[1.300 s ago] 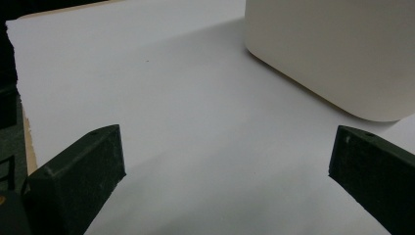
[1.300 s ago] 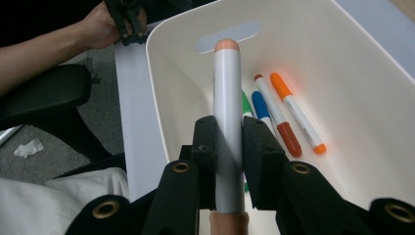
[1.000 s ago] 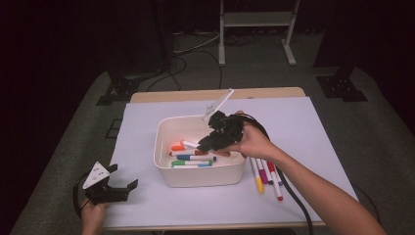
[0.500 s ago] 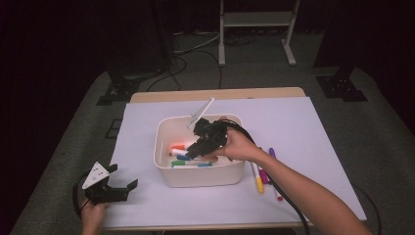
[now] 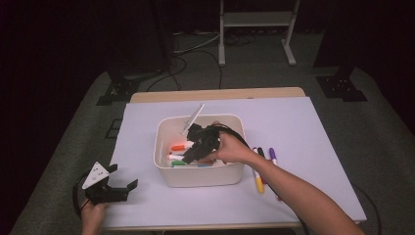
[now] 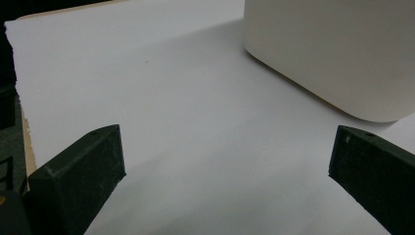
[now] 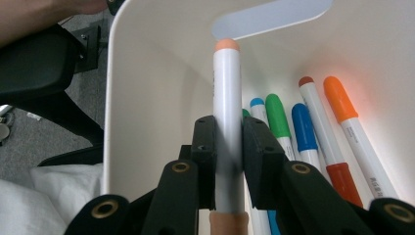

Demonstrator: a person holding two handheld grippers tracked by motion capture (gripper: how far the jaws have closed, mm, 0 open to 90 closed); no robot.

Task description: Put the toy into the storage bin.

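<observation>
While the right tool (image 7: 228,147) clamps a peach-capped marker (image 7: 227,112) lengthwise, it hangs inside the white bin (image 7: 147,73), directly above the markers (image 7: 313,132) lying there

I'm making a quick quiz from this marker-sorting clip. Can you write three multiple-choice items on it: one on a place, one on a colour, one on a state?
1. Where is the right gripper?
A. Over the white bin
B. Beside the loose markers on the table
C. At the table's far edge

2. What colour is the end cap of the marker in the right gripper?
A. Blue
B. Pale orange
C. Black

3. How do the jaws of the left gripper stand?
A. Shut on a marker
B. Shut on nothing
C. Open, nothing between them

Answers: 1 A, the high view shows it over the bin; 2 B, the right gripper view shows a pale orange tip; 3 C, the left gripper view shows the jaws wide apart over bare table.
</observation>
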